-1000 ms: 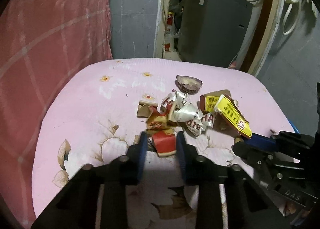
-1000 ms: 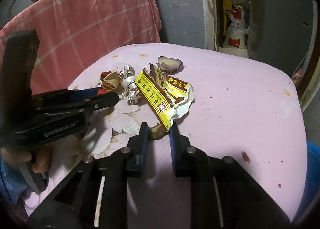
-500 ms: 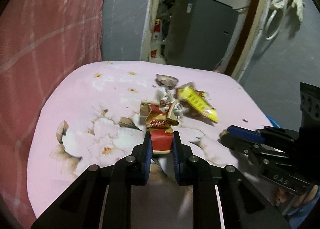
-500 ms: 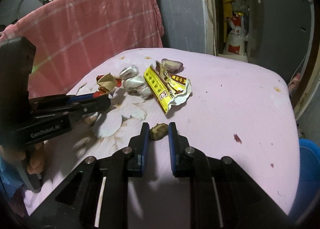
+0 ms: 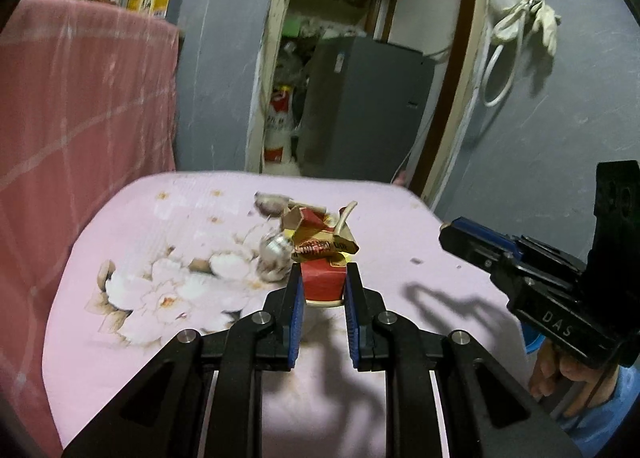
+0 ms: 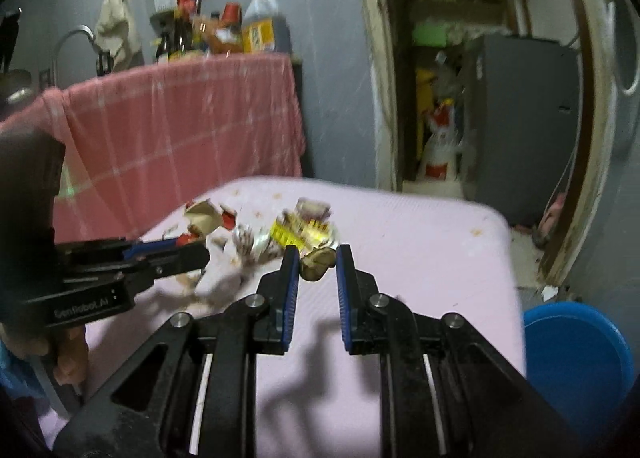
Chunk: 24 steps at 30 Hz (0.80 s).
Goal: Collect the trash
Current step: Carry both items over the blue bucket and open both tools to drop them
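My left gripper [image 5: 322,282] is shut on a crumpled red wrapper [image 5: 323,278] and holds it above the pink table [image 5: 120,322]. My right gripper [image 6: 318,264] is shut on a small brown scrap [image 6: 317,260], also lifted. A yellow wrapper [image 6: 286,234], silver foil [image 6: 250,243] and a shell-like piece [image 6: 314,208] lie on the table beyond. The foil also shows in the left wrist view [image 5: 274,248]. The right gripper also shows in the left wrist view [image 5: 454,236]. The left gripper also shows in the right wrist view [image 6: 202,254].
A blue bucket [image 6: 576,358] stands on the floor right of the table. A pink checked cloth [image 6: 180,126] hangs behind on the left, with bottles [image 6: 256,28] on top. A grey appliance [image 5: 360,106] stands in the doorway behind.
Both grippers have lifted up and drawn back from the trash pile, each carrying its piece. The left had closed on the red wrapper a second ago.
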{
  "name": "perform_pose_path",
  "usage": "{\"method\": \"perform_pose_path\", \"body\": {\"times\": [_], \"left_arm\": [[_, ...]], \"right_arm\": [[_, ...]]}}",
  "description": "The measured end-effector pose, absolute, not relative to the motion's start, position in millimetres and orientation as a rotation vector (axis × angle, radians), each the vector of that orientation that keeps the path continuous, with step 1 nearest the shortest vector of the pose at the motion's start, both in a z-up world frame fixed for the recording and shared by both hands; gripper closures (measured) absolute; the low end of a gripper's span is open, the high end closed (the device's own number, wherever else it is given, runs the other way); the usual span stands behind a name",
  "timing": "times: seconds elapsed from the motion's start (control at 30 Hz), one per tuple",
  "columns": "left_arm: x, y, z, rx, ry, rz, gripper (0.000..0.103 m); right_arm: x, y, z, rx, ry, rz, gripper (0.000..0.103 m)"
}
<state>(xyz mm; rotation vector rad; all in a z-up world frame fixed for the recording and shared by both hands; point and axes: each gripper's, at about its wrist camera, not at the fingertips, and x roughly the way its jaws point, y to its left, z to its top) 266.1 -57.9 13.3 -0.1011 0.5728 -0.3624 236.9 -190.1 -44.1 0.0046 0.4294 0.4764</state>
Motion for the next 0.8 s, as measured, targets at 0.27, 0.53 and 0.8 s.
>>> {"method": "perform_pose_path", "body": {"times": [0.27, 0.53, 0.8], "left_arm": [[249, -83, 39, -0.099, 0.432, -0.391, 0.087], [246, -119, 61, -0.107, 0.32, -0.457, 0.087], [248, -160, 72, -0.08, 0.275, -0.526, 0.087]], "right_arm": [[207, -222, -17, 0.029, 0.231, 0.356, 0.085], [187, -259, -4, 0.045, 0.132, 0.236, 0.085], [169, -302, 0, 0.067, 0.092, 0.129, 0.085]]}}
